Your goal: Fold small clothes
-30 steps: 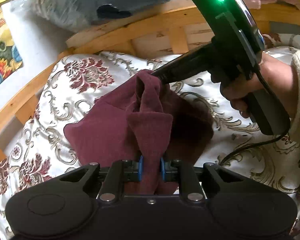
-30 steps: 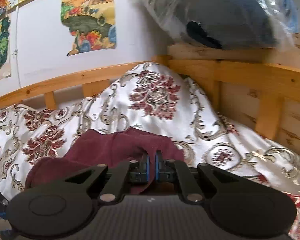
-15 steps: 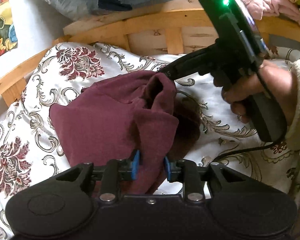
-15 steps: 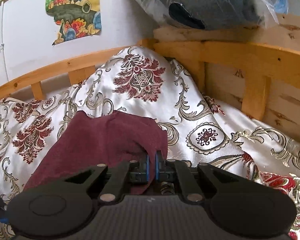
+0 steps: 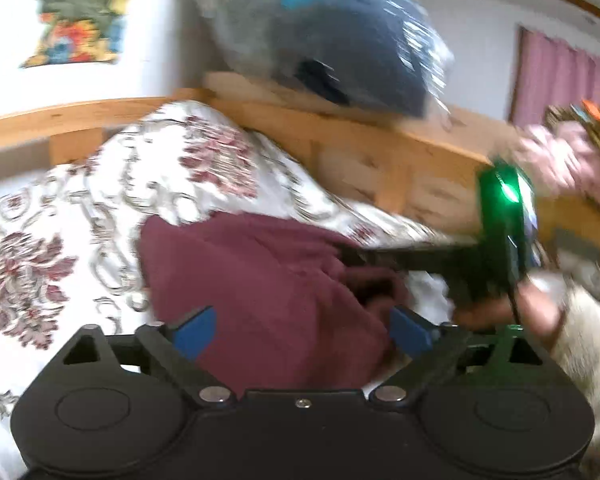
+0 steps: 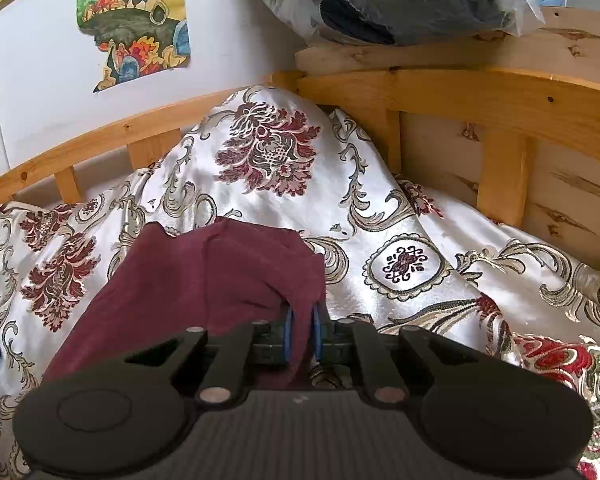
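Floral bedspread (image 6: 400,216), wooden bedframe (image 6: 500,104)

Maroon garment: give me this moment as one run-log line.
left tongs: open, straddling maroon garment | right tongs: shut on garment's edge | garment: bunched on floral bedspread | fold: unfinished

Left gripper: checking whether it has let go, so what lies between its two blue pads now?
In the left wrist view, the maroon cloth lies in the gap of the left gripper, whose jaws stand wide apart.

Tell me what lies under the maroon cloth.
The maroon cloth rests on the floral bedspread, which shows all around it. Whatever lies directly beneath the cloth is covered.
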Tool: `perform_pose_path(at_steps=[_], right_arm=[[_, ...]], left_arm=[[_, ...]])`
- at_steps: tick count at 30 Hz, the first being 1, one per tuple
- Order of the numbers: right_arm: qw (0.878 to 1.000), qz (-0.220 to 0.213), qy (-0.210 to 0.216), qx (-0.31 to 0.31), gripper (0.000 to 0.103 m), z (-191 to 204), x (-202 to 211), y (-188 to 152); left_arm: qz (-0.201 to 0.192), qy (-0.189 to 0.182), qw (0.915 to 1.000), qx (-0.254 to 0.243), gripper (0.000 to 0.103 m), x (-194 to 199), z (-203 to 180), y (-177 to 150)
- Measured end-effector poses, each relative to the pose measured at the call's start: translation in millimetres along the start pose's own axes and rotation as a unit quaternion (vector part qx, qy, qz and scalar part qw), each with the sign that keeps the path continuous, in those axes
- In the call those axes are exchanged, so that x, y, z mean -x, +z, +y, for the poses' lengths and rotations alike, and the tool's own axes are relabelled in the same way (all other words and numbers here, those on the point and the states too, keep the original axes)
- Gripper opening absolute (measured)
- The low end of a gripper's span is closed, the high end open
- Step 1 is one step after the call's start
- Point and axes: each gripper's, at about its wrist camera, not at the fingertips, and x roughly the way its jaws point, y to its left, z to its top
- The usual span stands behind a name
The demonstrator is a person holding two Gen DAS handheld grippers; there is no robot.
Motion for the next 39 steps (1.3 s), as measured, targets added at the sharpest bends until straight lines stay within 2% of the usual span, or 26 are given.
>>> perform_pose_path(at_steps=[2,6,8,9,11,12,17,21,24,28,34,36,39], right_arm=[[1.0,-0.001,-0.007,-0.007,0.036,-2.4,1.1,-0.1],[1.0,-0.011,-0.001,-0.025,0.058,-8.5,6.8,0.2],[0.999,-0.015,0.012,-0.028,0.074,-10.1,9.9,0.7],[0.999,-0.014,0.022,-0.027,0.077,-9.6,10.9,0.8],[0.999,-0.006,0.036,-0.019,0.09,-5.6,11.0,0.9],[0.999,-0.001,0.041,-0.013,0.092,-3.4,10.1,0.4],[0.999,0.029,0.017,0.041,0.098,13.5,1.3,-5.5],[0.998,0.031,0.012,0.055,0.1,16.7,1.3,-9.0],[0.999,0.012,0.028,0.036,0.102,12.3,5.1,-7.8],[0.999,-0.019,0.044,0.0,0.103,2.7,6.9,-1.6],[0.997,-0.04,0.04,-0.053,0.103,-6.1,-10.6,3.6],[0.995,-0.049,0.042,-0.071,0.101,-8.4,-17.0,5.1],[0.995,-0.048,0.035,-0.086,0.092,-9.6,-27.0,4.6]], left_arm=[[0.002,0.02,0.9994,0.028,0.102,-0.9,8.1,3.5],[0.039,0.045,0.9925,0.106,0.102,-14.8,28.4,5.3],[0.052,0.047,0.9879,0.139,0.102,-19.4,37.6,1.9],[0.057,0.047,0.986,0.149,0.102,-20.8,40.5,-0.3],[0.066,0.052,0.9843,0.155,0.102,-22.0,42.1,-4.8],[0.071,0.056,0.984,0.153,0.102,-23.6,41.9,-7.0],[0.107,0.082,0.9841,0.116,0.102,-33.8,34.6,-16.1],[0.13,0.099,0.9836,0.075,0.102,-42.1,24.4,-27.7],[0.132,0.105,0.9838,0.061,0.102,-43.1,20.1,-30.9],[0.141,0.103,0.982,0.073,0.102,-45.9,23.4,-30.2],[0.151,0.101,0.9791,0.092,0.102,-47.9,27.7,-31.5],[0.152,0.101,0.9788,0.093,0.102,-48.2,27.6,-31.9],[0.154,0.101,0.9785,0.092,0.102,-48.7,27.9,-32.3]])
